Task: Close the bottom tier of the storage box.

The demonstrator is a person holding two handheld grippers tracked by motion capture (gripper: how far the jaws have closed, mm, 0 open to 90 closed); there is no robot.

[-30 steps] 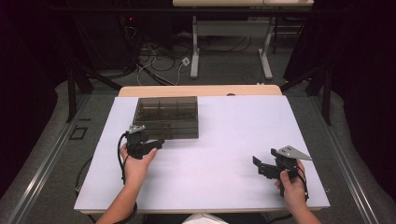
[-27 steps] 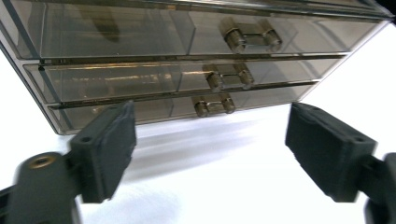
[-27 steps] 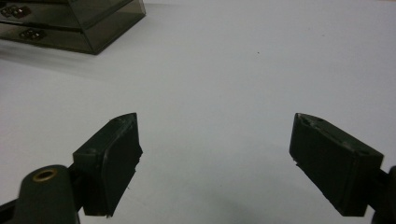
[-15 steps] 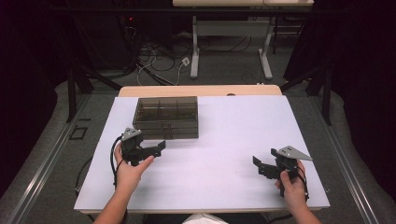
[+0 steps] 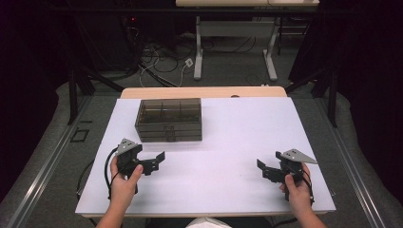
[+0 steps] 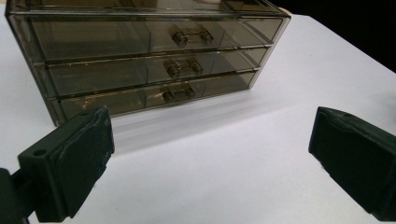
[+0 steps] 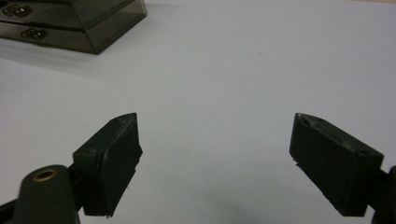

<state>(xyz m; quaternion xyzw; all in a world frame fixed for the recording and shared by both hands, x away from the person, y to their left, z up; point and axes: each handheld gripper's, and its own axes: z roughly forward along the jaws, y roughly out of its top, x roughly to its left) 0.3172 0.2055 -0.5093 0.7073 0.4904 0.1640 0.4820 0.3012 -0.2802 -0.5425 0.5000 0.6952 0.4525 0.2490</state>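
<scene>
Toward the far left of the white table (image 5: 228, 142), a smoky clear drawer box (image 5: 168, 119) is sitting with its three drawers closed. The left gripper (image 5: 154, 161) is hovering just near of it, jaws spread wide and holding nothing. The right gripper (image 5: 266, 170) is waiting well apart at the near right, likewise gaping and empty.

No readable text, label, brand, number or sign appears anywhere: not on the smoked drawer box (image 6: 149, 60), not on the white bench (image 5: 228, 142).
</scene>
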